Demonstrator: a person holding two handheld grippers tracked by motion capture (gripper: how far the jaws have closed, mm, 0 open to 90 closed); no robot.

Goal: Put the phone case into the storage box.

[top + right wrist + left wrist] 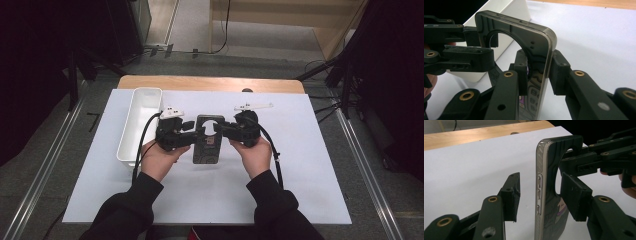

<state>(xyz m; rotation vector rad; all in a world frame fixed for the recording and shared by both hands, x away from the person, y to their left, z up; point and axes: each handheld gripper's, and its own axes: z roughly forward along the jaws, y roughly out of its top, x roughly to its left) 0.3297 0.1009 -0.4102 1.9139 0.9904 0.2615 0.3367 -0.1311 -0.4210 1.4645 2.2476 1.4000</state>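
A dark phone case [207, 145] with a silvery rim and a big round cutout at its top is held over the white sheet between both hands. My right gripper [539, 60] is shut on it, one pad on each face near the cutout; in the high view this gripper [220, 129] reaches in from the right. My left gripper [542, 185] straddles the case's button edge [539, 195]. One of its pads [574, 195] lies against the patterned back and the other pad [511, 195] stands clear of the front, so it is open. From above, the left gripper [197, 134] comes in from the left.
A long white bin [140, 125] lies on the sheet just left of the left hand, also close behind the case in the right gripper view [506, 10]. The white sheet [210, 195] covers a wooden table [210, 82]. Cables trail from both grippers toward the person.
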